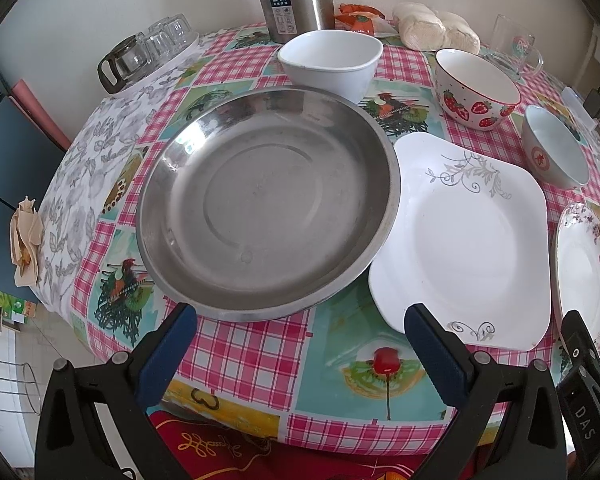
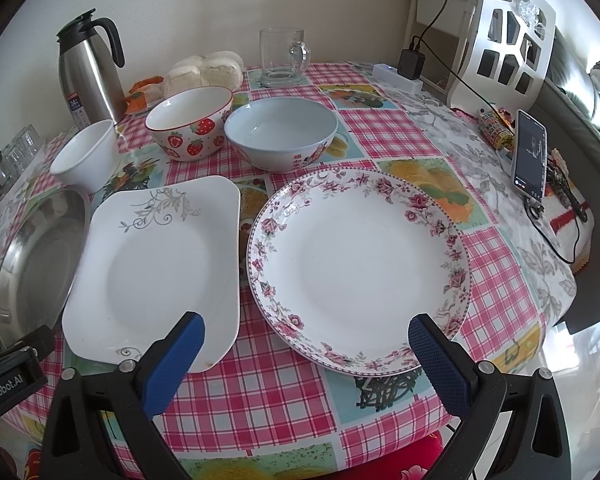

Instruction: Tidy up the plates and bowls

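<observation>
Left gripper (image 1: 300,316) spread wide, holding nothing, poised low in the frame just short of the near rim of the steel basin (image 1: 266,204). Right gripper (image 2: 306,324) likewise wide apart and empty, straddling the near rim of the floral round plate (image 2: 360,268) at the bottom of its view.

Three flat pieces laid side by side across the checked tablecloth (image 2: 256,392): basin at left, square white plate (image 2: 156,264) in the middle, floral plate at right. Basin rim overlapping or touching the square plate's left edge in the left wrist view; hard to say which. Three bowls ranged behind, toward the upper part of the frame: plain white bowl (image 2: 86,156), strawberry bowl (image 2: 190,122), pale blue bowl (image 2: 280,132).

Nothing stacked yet, so probably the very start of the job. Key relation: floral plate dead ahead of the right gripper, rim between the blue pads (image 2: 436,356), so the right hand clearly nearer to it; basin dead ahead of the left. Round pieces, no long axis to match. Square plate off to the side for both.

Thermos (image 2: 88,76), glass mug (image 2: 282,56) and phone (image 2: 530,156) well behind or aside.
</observation>
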{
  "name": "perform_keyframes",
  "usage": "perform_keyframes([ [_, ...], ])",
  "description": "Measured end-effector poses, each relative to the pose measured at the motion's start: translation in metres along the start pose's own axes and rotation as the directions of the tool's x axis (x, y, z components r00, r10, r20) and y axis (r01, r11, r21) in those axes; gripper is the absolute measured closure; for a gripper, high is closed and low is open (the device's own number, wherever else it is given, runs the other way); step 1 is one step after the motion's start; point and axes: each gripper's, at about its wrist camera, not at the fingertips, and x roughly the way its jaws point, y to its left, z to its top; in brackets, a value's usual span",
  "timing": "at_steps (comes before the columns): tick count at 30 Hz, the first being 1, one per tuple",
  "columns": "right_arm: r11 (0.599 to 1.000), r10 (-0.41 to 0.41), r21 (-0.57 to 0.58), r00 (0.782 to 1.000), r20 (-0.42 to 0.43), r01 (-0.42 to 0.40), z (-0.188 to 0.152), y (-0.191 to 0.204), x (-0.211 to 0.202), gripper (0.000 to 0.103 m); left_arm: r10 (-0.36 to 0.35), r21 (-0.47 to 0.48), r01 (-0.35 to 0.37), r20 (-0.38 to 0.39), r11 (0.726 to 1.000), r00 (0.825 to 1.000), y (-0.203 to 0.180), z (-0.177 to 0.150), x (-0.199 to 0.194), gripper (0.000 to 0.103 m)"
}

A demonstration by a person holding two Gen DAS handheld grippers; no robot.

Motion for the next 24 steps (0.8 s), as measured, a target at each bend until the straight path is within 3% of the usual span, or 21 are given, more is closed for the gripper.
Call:
perform_keyframes([
  [10, 1.0, 0.006, -0.015, 1.0, -0.003, -0.006, -0.002, 0.014, 0.0, 0.0, -0.007, -0.019, 0.007, -0.009, 1.0, 1.0, 0.015, 0.002, 0.004, 0.0],
  [24, 0.992, 0.046, -0.115, 0.999, 0.006, -0.045, -0.01, 0.069, -0.004, 0.0, -0.038, -0.117, 0.035, -0.02, 0.992, 0.999, 0.063, 0.01, 0.017, 0.0],
])
